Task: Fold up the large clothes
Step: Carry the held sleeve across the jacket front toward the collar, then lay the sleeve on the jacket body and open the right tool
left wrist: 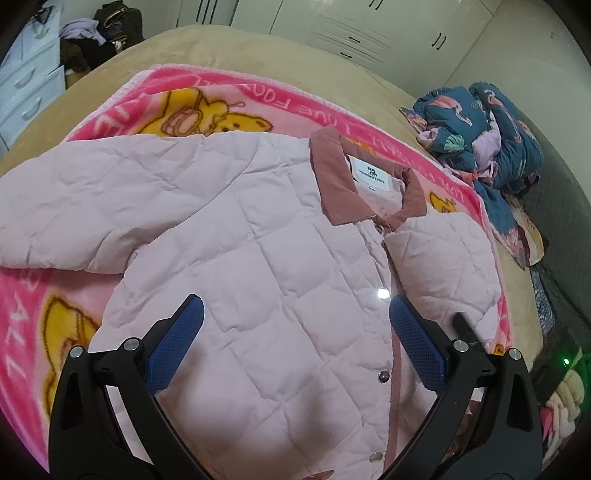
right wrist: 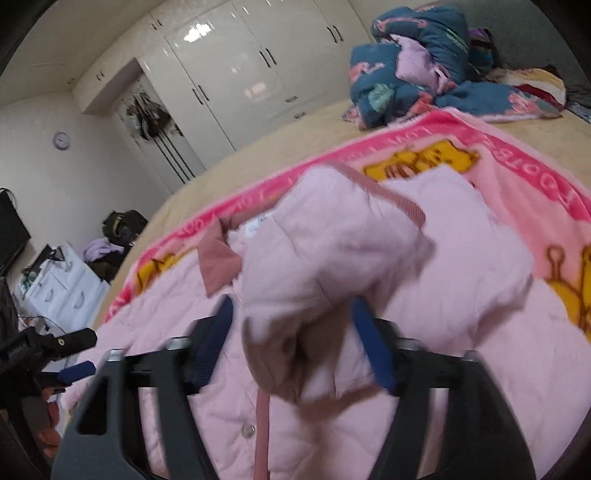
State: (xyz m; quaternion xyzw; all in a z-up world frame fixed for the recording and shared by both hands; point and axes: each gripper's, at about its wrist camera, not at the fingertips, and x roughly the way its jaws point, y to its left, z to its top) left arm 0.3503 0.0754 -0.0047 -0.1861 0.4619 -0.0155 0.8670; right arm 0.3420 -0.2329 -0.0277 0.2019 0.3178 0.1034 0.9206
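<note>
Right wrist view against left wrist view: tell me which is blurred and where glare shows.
Right wrist view: motion-smeared, worst on the pink sleeve between the jaws; glare on the glossy wardrobe door. Left wrist view: sharp, collar label crisp, one bright glint on a snap button; both show fisheye bending and dark corners.
</note>
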